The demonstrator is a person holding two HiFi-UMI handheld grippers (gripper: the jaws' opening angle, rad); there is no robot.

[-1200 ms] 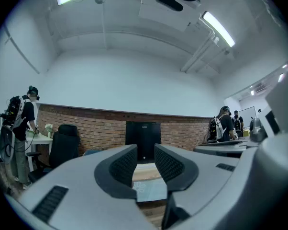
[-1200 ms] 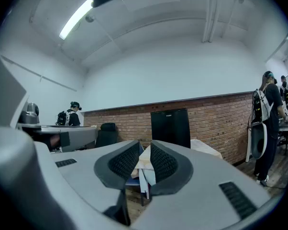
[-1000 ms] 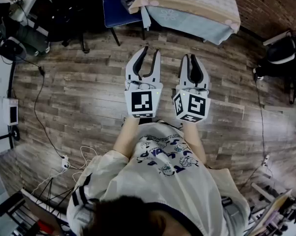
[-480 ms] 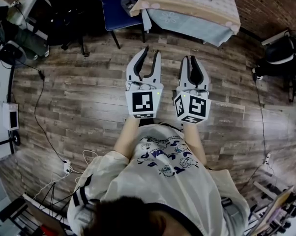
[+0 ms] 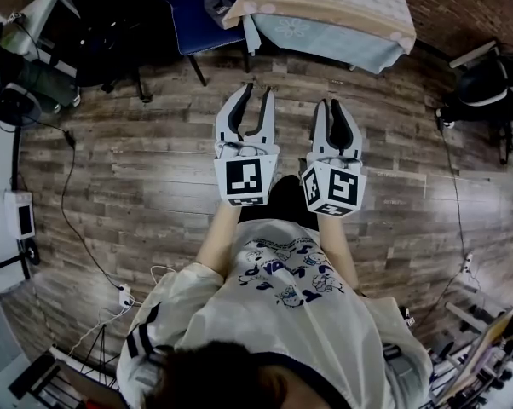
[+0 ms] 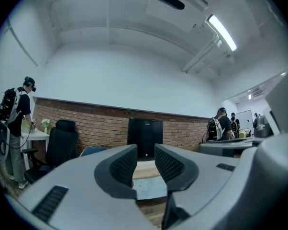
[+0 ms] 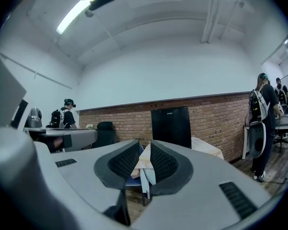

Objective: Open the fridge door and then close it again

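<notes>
I hold both tools level over the wooden floor (image 5: 137, 169), and the door is not yet touched. The left tool (image 5: 258, 89) has its jaws a little apart with nothing between them. The right tool (image 5: 328, 103) is also empty, with only a thin gap. The fridge (image 6: 145, 137) is the black box at the brick wall, straight ahead and well apart from me, with its door closed. A table (image 5: 342, 37) with a cloth is between us. I cannot tell if the fridge stands on the table's far end or behind it. To do this step well, I think I should first come close and find the free edge of the door, which is too small to see from here. Then I should spread one tool before reaching, take the edge squarely, and pull in a soft arc around the hinge.
</notes>
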